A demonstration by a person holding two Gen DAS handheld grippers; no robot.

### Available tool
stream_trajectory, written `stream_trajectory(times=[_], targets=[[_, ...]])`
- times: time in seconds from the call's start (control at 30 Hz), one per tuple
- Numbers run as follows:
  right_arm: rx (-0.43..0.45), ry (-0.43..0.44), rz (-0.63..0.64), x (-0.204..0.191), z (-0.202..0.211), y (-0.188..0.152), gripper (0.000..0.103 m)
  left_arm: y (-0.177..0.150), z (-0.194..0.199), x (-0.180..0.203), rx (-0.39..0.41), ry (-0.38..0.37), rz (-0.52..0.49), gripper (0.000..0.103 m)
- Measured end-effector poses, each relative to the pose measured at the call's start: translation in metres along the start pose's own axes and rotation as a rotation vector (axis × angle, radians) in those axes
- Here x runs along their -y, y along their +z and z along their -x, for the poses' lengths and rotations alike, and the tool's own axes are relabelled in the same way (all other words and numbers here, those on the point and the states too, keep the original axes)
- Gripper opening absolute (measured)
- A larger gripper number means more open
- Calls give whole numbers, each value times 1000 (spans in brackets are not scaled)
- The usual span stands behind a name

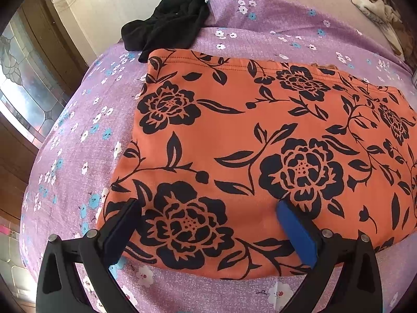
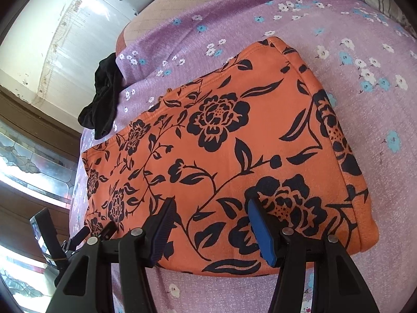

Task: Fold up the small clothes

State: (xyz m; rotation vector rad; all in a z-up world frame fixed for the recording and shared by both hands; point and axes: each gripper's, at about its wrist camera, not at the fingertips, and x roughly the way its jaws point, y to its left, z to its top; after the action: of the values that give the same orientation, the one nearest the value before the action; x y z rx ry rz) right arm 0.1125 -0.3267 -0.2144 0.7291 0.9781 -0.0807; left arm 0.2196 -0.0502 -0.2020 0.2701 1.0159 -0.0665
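Note:
An orange garment with black flower print [image 1: 247,140] [image 2: 221,143] lies folded flat in a rough rectangle on the purple flowered bedsheet [image 1: 78,120] [image 2: 365,156]. My left gripper [image 1: 208,203] hovers over the garment's near left part. It is open, its black and blue fingers spread wide over a printed flower, with no fabric pinched. My right gripper [image 2: 211,203] stands over the near edge close to the garment's right end, also open, and the cloth lies flat under the gap between its fingers.
A crumpled black garment [image 1: 169,18] [image 2: 104,96] lies at the bed's far left edge, just beyond the orange one. Past that edge are a wall and a stained-glass door [image 1: 23,83]. Pillows [image 1: 378,7] sit at the far right.

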Motion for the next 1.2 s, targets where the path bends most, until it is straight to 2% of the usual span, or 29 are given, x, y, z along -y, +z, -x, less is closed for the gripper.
stream_trajectory(times=[0.17,0.3,0.4,0.57,0.67,0.87,0.93,1.07,1.2], targets=[[36,-8,14,-4,8,2,61,0,11,-2,8,-34,15,103],[66,9,34,-8,19,3,62,-6,17,-8,21,-30,29,103],[80,22,39,-11,25,1,62,-15,18,-23,2,-48,85,103],[93,43,50,-15,31,-3,62,-36,17,-61,-70,-194,289,103],[90,60,49,-16,32,-4,62,-49,19,-79,-82,-280,408,103],[64,63,76,-20,24,-10,62,-60,13,-93,-129,-457,570,103],[62,54,82,-19,21,-10,62,-61,8,-89,-153,-495,590,103],[61,50,65,-14,16,-3,62,-46,0,-82,-112,-438,552,103],[63,48,62,-11,9,5,62,-27,-15,-82,-37,-377,583,103]])
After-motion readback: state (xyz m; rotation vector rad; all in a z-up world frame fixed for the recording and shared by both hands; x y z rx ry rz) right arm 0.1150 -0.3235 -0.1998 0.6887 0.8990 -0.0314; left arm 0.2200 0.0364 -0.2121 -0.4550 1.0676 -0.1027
